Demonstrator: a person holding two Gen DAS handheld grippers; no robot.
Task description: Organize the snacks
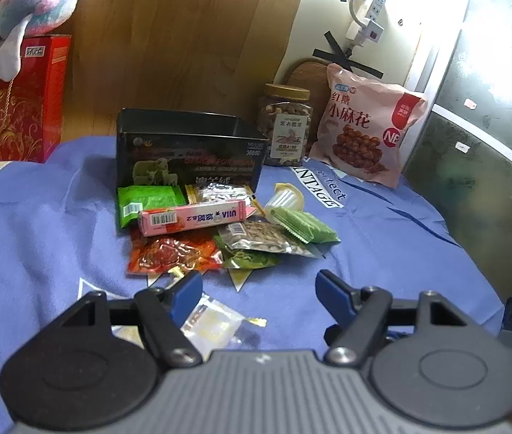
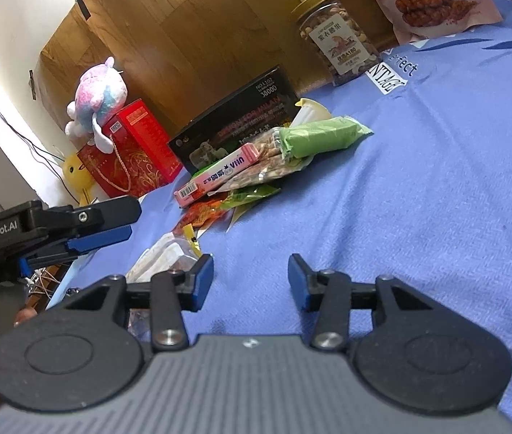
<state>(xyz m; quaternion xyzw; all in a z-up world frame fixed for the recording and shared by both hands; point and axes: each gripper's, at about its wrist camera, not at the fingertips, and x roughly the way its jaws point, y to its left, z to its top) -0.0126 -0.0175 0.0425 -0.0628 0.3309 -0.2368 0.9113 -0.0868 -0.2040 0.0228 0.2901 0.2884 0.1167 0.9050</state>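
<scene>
A blue cloth with white lettering is showing under a black box, a pink carton with a barcode, green packets and an orange-red pouch. A red bag is bearing gold scrollwork; a plush toy is showing pink, blue and white, and both grippers' pads are showing blue on black.

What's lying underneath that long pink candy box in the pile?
The pink candy box rests on a green packet, a red-orange packet and a clear packet of seeds. Anything directly beneath its middle is covered.
</scene>
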